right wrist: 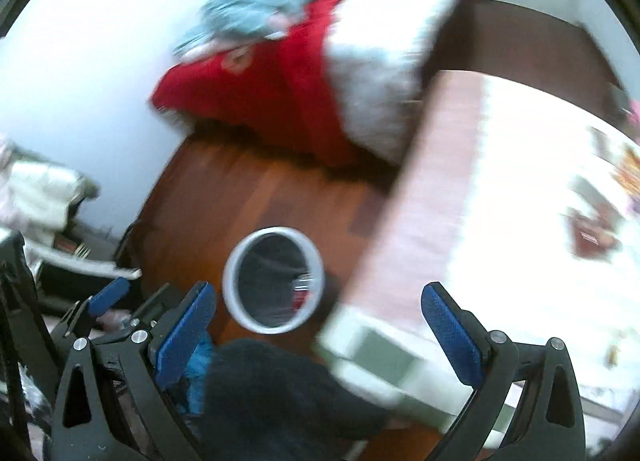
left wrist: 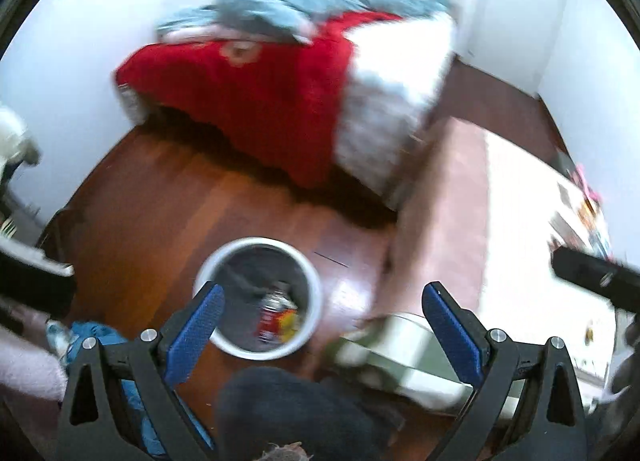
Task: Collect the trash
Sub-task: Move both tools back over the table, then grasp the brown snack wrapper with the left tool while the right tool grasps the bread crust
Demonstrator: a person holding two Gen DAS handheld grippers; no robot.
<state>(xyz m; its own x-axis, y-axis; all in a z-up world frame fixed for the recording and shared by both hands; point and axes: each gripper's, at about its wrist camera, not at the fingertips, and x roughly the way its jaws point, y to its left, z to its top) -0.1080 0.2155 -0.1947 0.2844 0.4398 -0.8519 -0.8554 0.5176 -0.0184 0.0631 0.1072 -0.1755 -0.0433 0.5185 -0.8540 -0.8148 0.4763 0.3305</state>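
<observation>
Trash lies on the bright surface (right wrist: 520,201) at the frame's right, nearer my right gripper (right wrist: 320,325). Both jaws gape apart, empty; left gripper (left wrist: 322,321) hangs over the bin (left wrist: 258,297).

Both wrist cameras sit high above the wooden floor (left wrist: 168,197) and look steeply down along their own blue-padded fingers (left wrist: 196,325). The left wrist view hangs almost over the white-rimmed bin (left wrist: 258,297), close enough to see inside it. The right wrist view faces the same bin (right wrist: 274,281) from slightly farther off. Both share the floor, the bed (left wrist: 280,101) with its red blanket and the white table (right wrist: 520,197) edge at right. Both are motion-blurred.
</observation>
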